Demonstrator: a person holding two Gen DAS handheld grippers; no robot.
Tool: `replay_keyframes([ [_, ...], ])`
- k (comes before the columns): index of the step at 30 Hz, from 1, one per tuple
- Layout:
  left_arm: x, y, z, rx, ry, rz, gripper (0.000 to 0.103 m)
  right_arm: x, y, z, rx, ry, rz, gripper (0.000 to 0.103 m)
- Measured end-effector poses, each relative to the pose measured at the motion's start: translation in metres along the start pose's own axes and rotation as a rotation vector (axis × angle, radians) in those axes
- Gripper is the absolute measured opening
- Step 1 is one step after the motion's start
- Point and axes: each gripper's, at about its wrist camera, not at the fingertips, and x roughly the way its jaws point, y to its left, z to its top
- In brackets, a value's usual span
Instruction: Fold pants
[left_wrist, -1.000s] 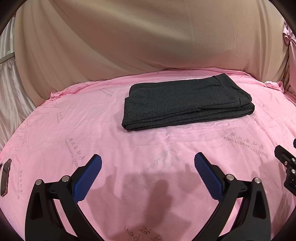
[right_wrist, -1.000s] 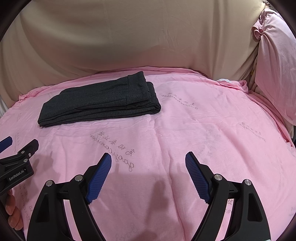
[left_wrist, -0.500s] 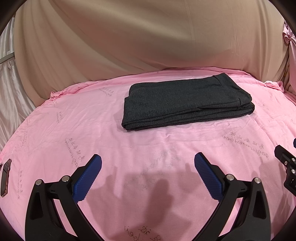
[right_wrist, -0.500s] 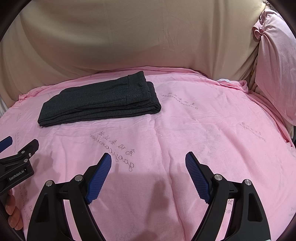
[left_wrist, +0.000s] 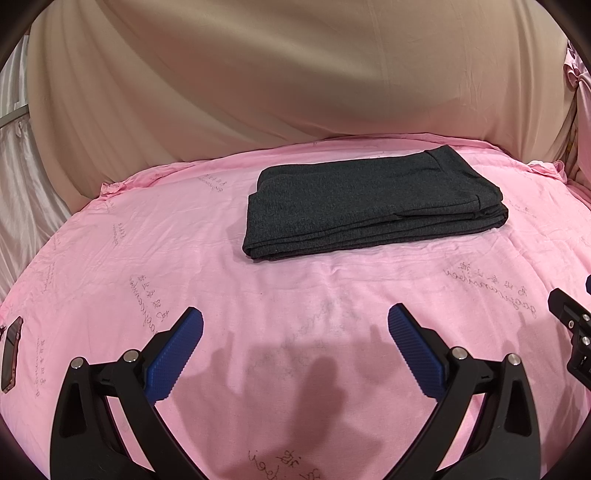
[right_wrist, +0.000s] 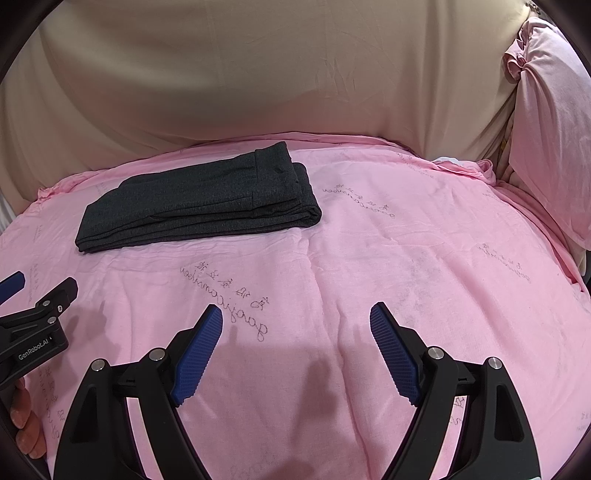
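On the pink bedsheet (left_wrist: 184, 229) we hold our left gripper (left_wrist: 295, 328) and right gripper (right_wrist: 295, 325) spread wide and empty; the folded dark pants (left_wrist: 369, 199) lie well ahead of both.

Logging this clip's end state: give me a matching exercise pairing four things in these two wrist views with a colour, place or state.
Column one:
1. pants
2. bed sheet
3. phone
4. left gripper

Column two:
A. pink, printed with handwriting
B. at the left edge of the left wrist view
C. dark grey, folded into a flat stack
D. open, nothing between the blue pads

Pairs: 1-C, 2-A, 3-B, 4-D
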Motion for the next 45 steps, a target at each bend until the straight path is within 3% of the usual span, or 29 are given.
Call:
replay_keyframes([
  [20, -0.0009, -0.0002, -0.0006, 0.005, -0.002, -0.005, 0.098, 0.0002, -0.0001, -0.0004, -0.001, 0.0, 0.0, 0.08],
  [27, -0.004, 0.0023, -0.0008, -0.006, -0.021, -0.05, 0.098, 0.0003, 0.0003, -0.0004, 0.0, 0.001, -0.001, 0.08],
  [33, -0.0021, -0.0012, -0.0002, 0.008, -0.01, -0.015, 0.098, 0.0006, -0.0004, -0.0001, 0.0, 0.0, 0.001, 0.08],
  [45, -0.0007, 0.0016, 0.0005, 0.002, -0.004, -0.02, 0.098, 0.0014, -0.0012, 0.0008, -0.002, 0.001, 0.003, 0.08],
])
